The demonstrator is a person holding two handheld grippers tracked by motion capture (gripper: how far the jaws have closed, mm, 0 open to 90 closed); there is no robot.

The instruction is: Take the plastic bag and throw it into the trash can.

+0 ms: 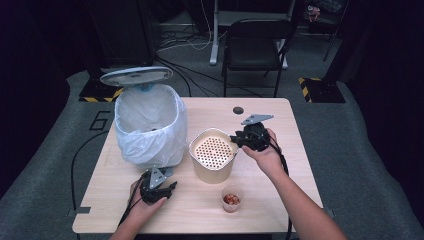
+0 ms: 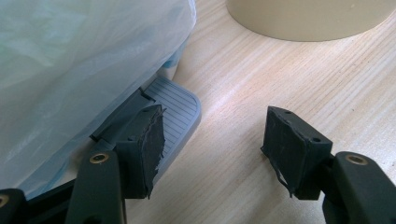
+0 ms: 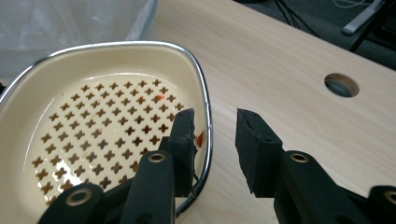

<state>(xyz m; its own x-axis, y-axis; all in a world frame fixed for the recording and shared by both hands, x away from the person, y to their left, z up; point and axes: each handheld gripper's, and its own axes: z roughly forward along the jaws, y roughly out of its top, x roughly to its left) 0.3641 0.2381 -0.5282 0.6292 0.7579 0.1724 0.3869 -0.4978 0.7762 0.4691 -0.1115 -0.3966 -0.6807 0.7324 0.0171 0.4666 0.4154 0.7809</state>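
Item: perforated strainer insert (image 3: 107,126) | stiff, light, slick; grip rim | right tongs (image 3: 215,140) straddle rim, unclamped | left tongs (image 2: 212,149) part-open, empty, beside bin pedal (image 2: 175,105).

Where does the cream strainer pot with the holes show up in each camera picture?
High view: cream strainer pot at table centre, right of the bin.
Left gripper view: its plain outer wall along the top edge.
Right gripper view: its perforated inside at left.
Shared landmark: the white-bagged bin.

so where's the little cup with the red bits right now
In the high view the small cup stands near the table's front edge, right of centre, just in front of the cream strainer pot.
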